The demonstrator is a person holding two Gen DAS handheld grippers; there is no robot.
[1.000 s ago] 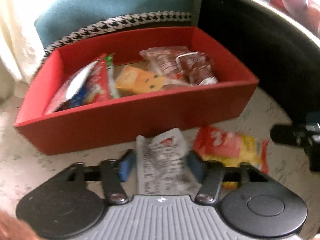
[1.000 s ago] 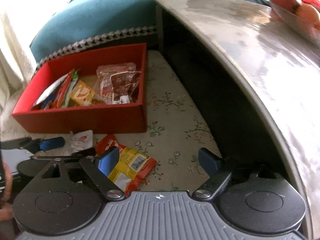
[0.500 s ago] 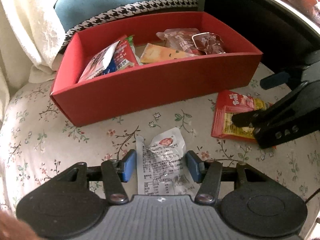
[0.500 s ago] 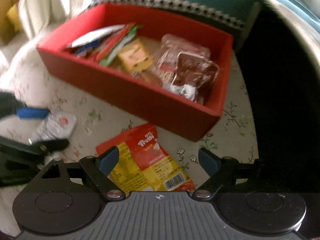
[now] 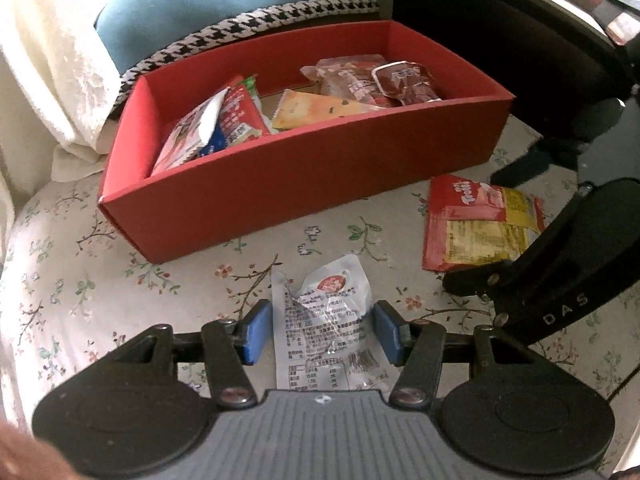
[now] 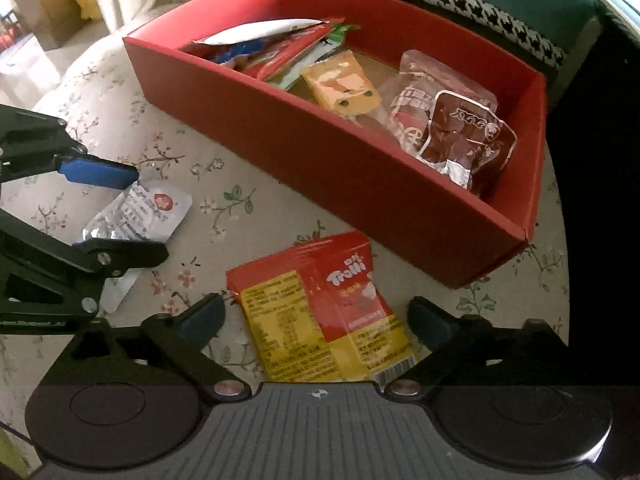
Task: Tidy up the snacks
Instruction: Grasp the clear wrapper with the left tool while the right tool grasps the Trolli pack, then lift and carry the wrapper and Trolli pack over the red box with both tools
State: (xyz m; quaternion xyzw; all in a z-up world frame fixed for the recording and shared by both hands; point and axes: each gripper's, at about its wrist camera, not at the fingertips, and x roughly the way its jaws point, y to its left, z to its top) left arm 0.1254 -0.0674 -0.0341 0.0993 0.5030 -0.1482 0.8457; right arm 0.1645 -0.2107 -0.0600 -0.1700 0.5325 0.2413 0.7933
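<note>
Lowered since a moment ago, my left gripper (image 5: 322,330) straddles the silver packet (image 5: 326,324), jaws open, red box (image 5: 304,176) at 12 o'clock. Right view: my right gripper (image 6: 316,320) gapes over the red-yellow packet (image 6: 320,312), box (image 6: 360,184) at 1 o'clock.

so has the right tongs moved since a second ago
Yes. The right tongs have swung left and closer to the red box, and now straddle the red and yellow Trolli packet, open.
</note>
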